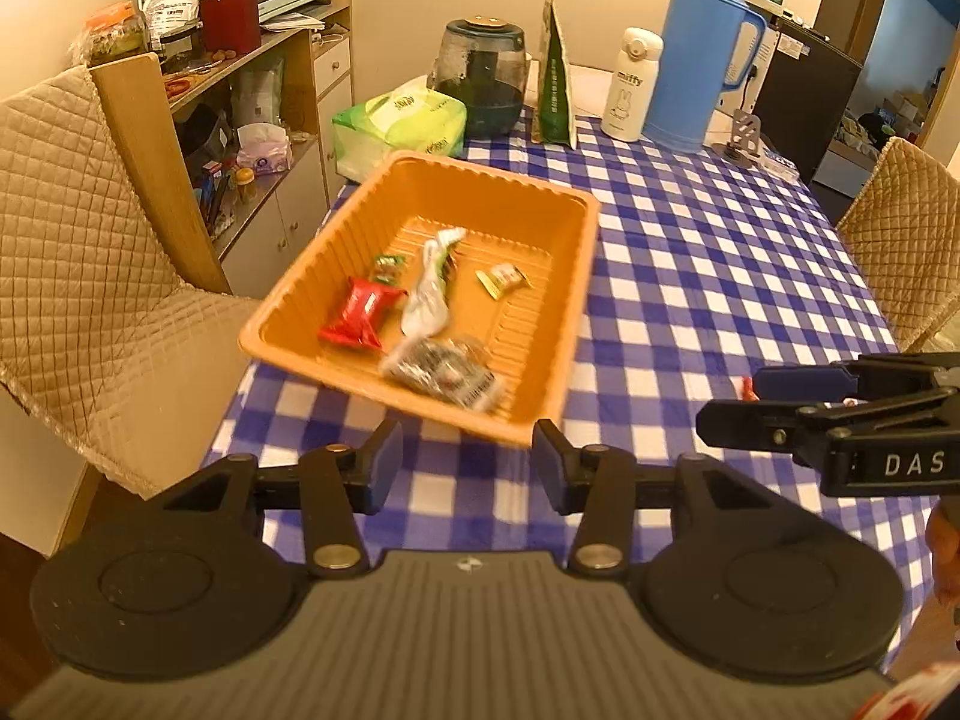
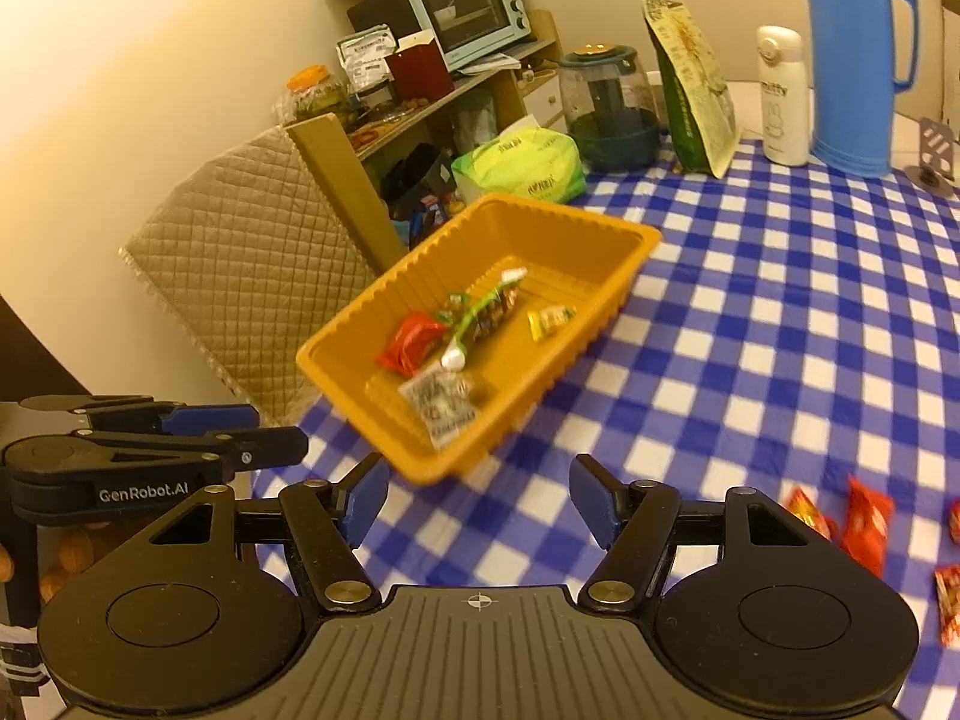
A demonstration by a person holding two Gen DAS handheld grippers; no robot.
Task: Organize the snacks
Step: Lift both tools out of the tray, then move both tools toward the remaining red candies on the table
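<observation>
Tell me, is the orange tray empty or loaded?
Loaded: the orange tray holds several wrapped snacks, including a red packet.

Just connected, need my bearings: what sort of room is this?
Likely a home dining or kitchen corner: a checked tablecloth, a toaster oven on a cluttered shelf, and a blue thermos.

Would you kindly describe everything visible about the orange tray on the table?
The orange tray is a rectangular, open-topped bin of what looks like thin moulded plastic, with ribbed walls, a grooved floor and a flat rim. It sits upright on the blue-and-white checked tablecloth, near the table's left edge, with a green tissue pack just beyond its far corner. Inside lie several wrapped snacks: a red packet, a white-and-green one, a small yellow one and a clear printed packet. Neither gripper touches it.
</observation>
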